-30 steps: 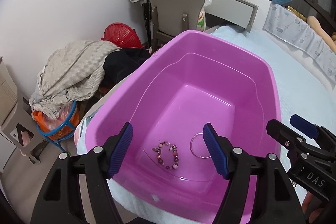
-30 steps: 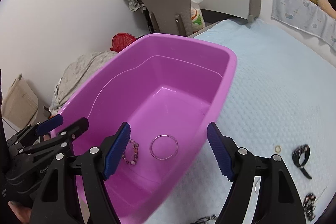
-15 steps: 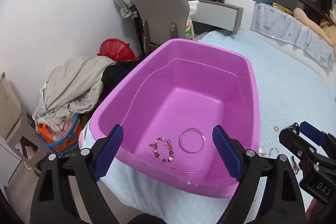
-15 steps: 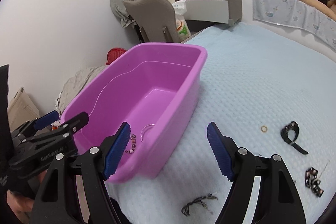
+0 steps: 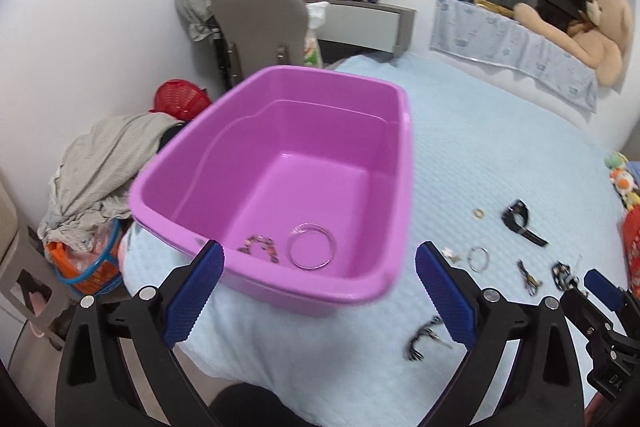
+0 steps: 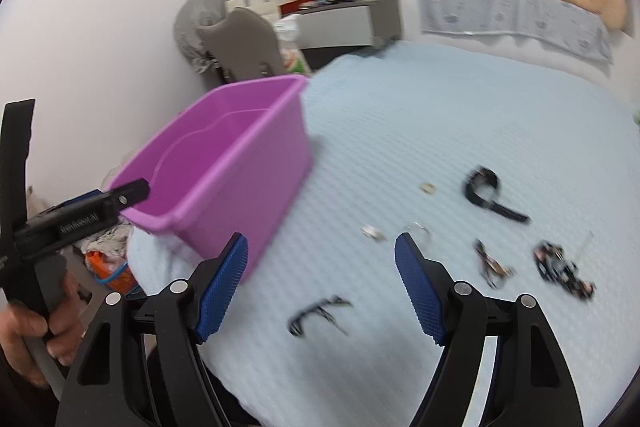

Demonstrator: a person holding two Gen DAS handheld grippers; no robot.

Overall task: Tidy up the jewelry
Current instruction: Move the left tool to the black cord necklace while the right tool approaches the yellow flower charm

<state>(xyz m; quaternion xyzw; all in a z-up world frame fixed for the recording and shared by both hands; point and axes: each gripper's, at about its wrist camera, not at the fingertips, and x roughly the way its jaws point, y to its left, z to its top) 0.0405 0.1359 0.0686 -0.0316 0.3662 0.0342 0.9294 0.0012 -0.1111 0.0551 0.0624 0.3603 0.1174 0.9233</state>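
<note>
Purple tub (image 5: 400, 163) on the bed (image 5: 500, 147) holds a beaded bracelet (image 5: 260, 245) and bangle (image 5: 311, 251); both tools, left (image 5: 316, 291) and right (image 6: 322, 291), gape, holding nothing.

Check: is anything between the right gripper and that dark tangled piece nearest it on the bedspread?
Nothing visible. The right gripper is open and empty, and the dark tangled piece lies alone on bare bedspread just ahead.
</note>
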